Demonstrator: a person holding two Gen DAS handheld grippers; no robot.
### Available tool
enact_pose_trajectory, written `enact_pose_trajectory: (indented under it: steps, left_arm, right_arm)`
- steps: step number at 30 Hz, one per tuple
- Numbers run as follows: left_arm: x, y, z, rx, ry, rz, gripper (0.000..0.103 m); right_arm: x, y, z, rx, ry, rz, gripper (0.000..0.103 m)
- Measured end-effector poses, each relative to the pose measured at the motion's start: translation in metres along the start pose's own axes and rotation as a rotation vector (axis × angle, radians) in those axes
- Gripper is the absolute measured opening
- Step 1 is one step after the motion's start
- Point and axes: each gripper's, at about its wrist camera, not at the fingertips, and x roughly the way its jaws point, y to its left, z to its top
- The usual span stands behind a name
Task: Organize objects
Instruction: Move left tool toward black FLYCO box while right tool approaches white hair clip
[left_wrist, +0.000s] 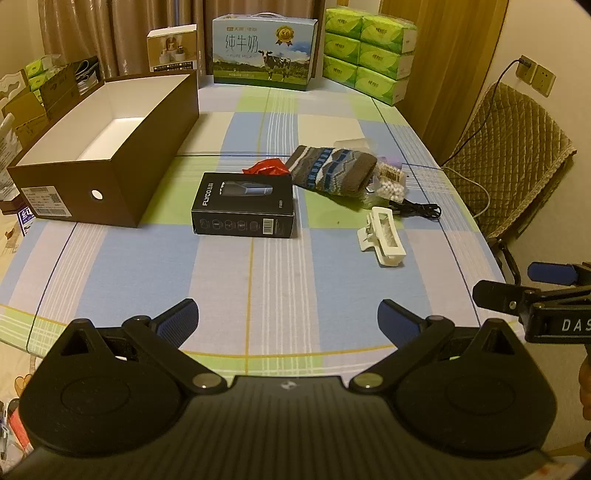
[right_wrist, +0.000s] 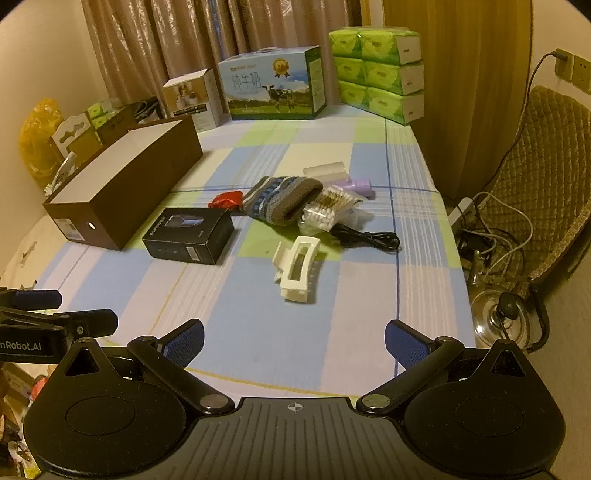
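An empty brown shoebox (left_wrist: 122, 177) (right_wrist: 122, 195) with a white inside stands at the left of the checked table. Beside it lies a black shaver box (left_wrist: 243, 203) (right_wrist: 190, 234). Further right are a red scrap (left_wrist: 266, 167) (right_wrist: 226, 199), a patterned knit sock (left_wrist: 332, 171) (right_wrist: 280, 201), a bag of cotton swabs (left_wrist: 389, 184) (right_wrist: 328, 212), a black cable (left_wrist: 419, 210) (right_wrist: 365, 238) and a white hair claw (left_wrist: 384, 240) (right_wrist: 297, 269). My left gripper (left_wrist: 288, 323) and right gripper (right_wrist: 293, 341) hang open over the near edge, nothing between their fingers.
A milk carton box (left_wrist: 264, 51) (right_wrist: 273, 83), stacked green tissue packs (left_wrist: 369, 51) (right_wrist: 378, 74) and a small white box (left_wrist: 171, 48) line the far edge. A quilted chair (left_wrist: 513, 158), loose wires and a steel kettle (right_wrist: 506, 321) stand right of the table.
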Motion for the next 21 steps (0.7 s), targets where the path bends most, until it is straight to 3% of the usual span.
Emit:
enact_pose_trajectory:
  steps: [21]
  left_arm:
    - [0.0056,-0.0007,0.0055,-0.006,0.019,0.011,0.102]
  right_arm:
    - [0.0054,-0.0029,0.0029,0.001,0.005,0.003,0.101]
